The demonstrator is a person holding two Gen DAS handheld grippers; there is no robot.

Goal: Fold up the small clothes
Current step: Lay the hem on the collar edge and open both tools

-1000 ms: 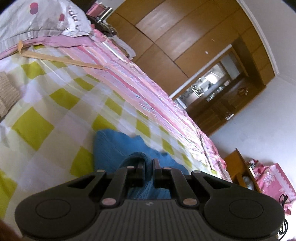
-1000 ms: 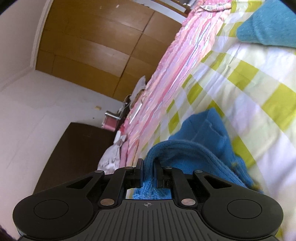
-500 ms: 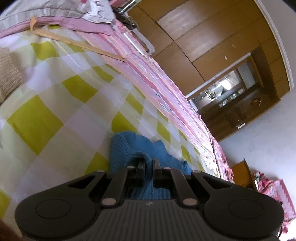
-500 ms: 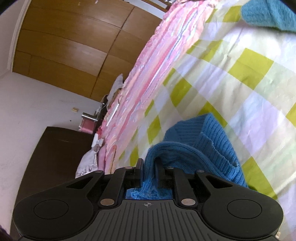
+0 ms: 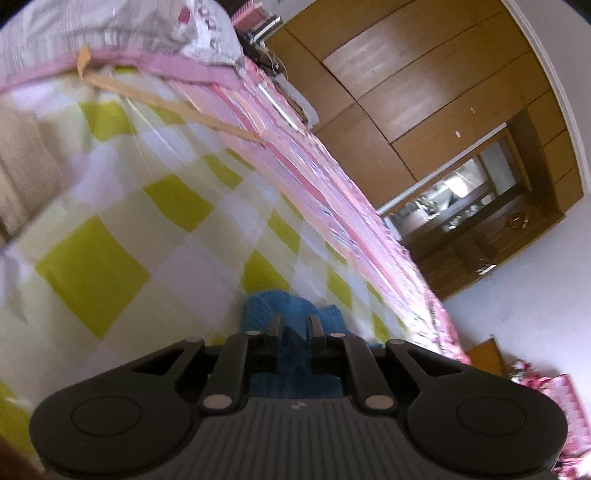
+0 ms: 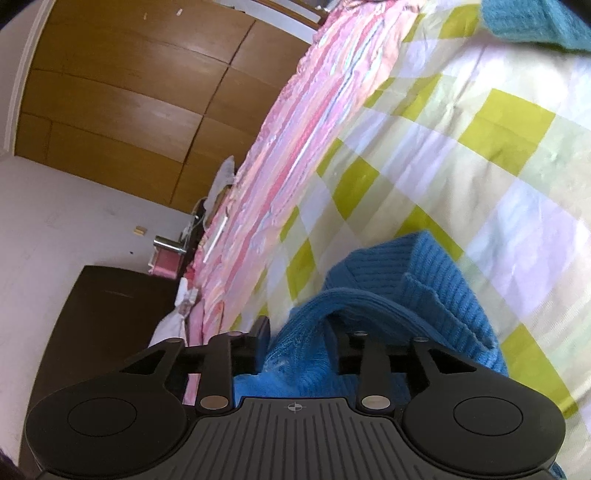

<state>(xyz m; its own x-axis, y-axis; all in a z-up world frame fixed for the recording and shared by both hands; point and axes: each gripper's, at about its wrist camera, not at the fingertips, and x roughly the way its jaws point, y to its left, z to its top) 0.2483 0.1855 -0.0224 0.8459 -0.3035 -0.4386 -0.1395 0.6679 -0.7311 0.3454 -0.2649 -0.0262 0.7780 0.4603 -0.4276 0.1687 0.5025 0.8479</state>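
A blue knitted garment (image 6: 417,280) lies bunched on the yellow-and-white checked bedspread (image 6: 480,155). My right gripper (image 6: 299,328) stands with its jaws apart, and a fold of the blue knit sits loose between them. The same garment shows in the left wrist view (image 5: 291,306), just past my left gripper (image 5: 294,321). Its jaws stand a little apart with blue knit between and below them. Most of the garment is hidden under both grippers.
A pink striped sheet (image 5: 325,192) runs along the bed's far side. A folded beige knit (image 5: 22,166) lies at the left, a teal knit piece (image 6: 532,22) at the top right. Wooden wardrobes (image 5: 424,92), a pillow (image 5: 122,33) and a dark cabinet (image 6: 110,317) surround the bed.
Both grippers have opened from their shut hold on the blue garment. The left gripper has come lower over it, so less blue shows ahead of the fingers.
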